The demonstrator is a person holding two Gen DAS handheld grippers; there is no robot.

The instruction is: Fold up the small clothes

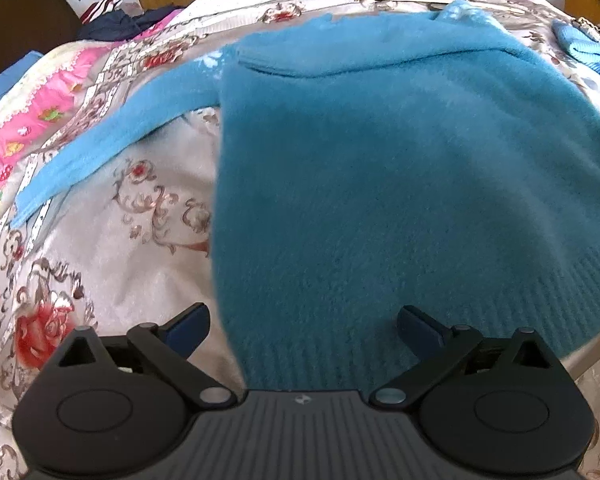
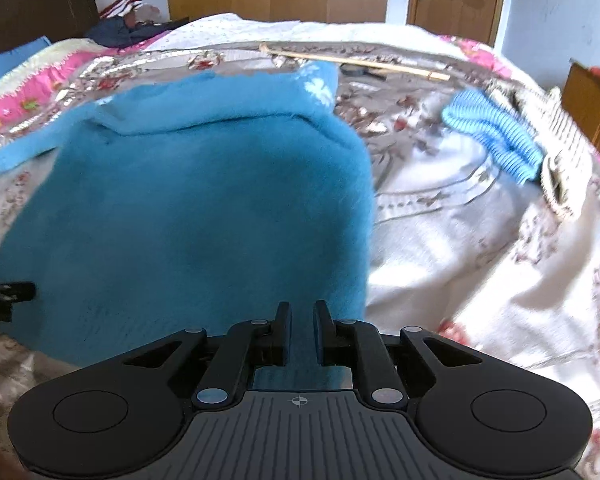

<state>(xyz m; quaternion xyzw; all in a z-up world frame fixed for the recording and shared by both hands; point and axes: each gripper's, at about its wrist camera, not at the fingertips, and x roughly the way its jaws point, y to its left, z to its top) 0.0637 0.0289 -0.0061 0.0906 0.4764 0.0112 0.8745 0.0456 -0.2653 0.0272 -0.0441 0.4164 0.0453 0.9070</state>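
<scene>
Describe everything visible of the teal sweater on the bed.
The teal sweater is fuzzy knit with a ribbed hem nearest the cameras. It lies spread over the floral bedspread, one sleeve stretched out to the side, the other side seemingly folded in to a straight edge. White snowflake motifs show near its far end. The right gripper, nearly shut, has hem fabric between its fingers.
</scene>
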